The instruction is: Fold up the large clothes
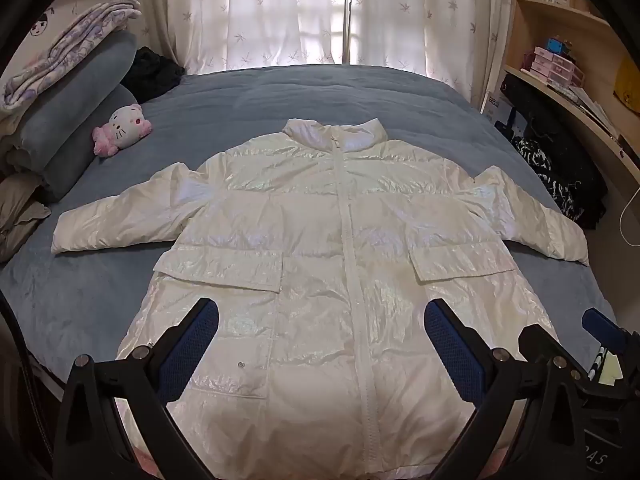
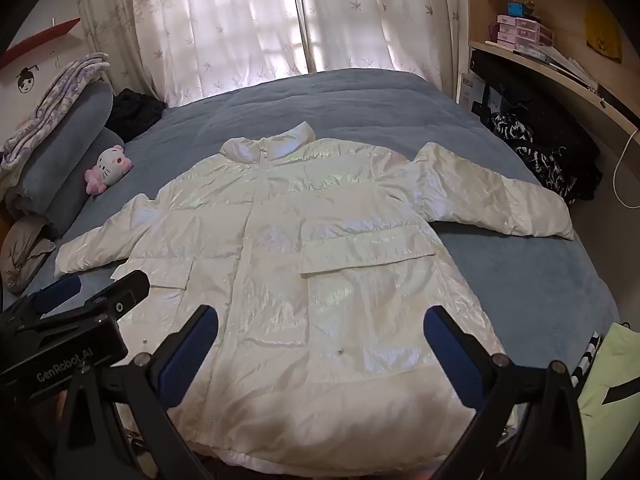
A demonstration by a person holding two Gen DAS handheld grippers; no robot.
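Left wrist view recorded a white puffer jacket laid flat, front side up, on a bed covered in a blue-grey blanket. The zip was closed from collar to hem, and both sleeves were spread outward. The hem end lay nearest the jaws and the collar farthest ahead of them. Two flap pockets sat at either side of the zip, ahead of the fingertips.

The left gripper was held above the lower part of the jacket, jaws standing wide apart with nothing between them; the zip ran through the gap. Contact with the fabric could not be confirmed. The right gripper was likewise above the hem area, jaws spread and holding nothing, with the jacket's right-hand pocket ahead of the gap. In the left wrist view the right gripper showed beside the right-hand jaw at the frame edge; in the right wrist view the left gripper showed beside the left-hand jaw.

Farther ahead and left of the jaws, a white and pink cat plush rested against rolled grey bedding, with a patterned folded blanket on top. Straight ahead, beyond the bed, hung pale patterned curtains. To the right stood wooden shelves with small boxes.
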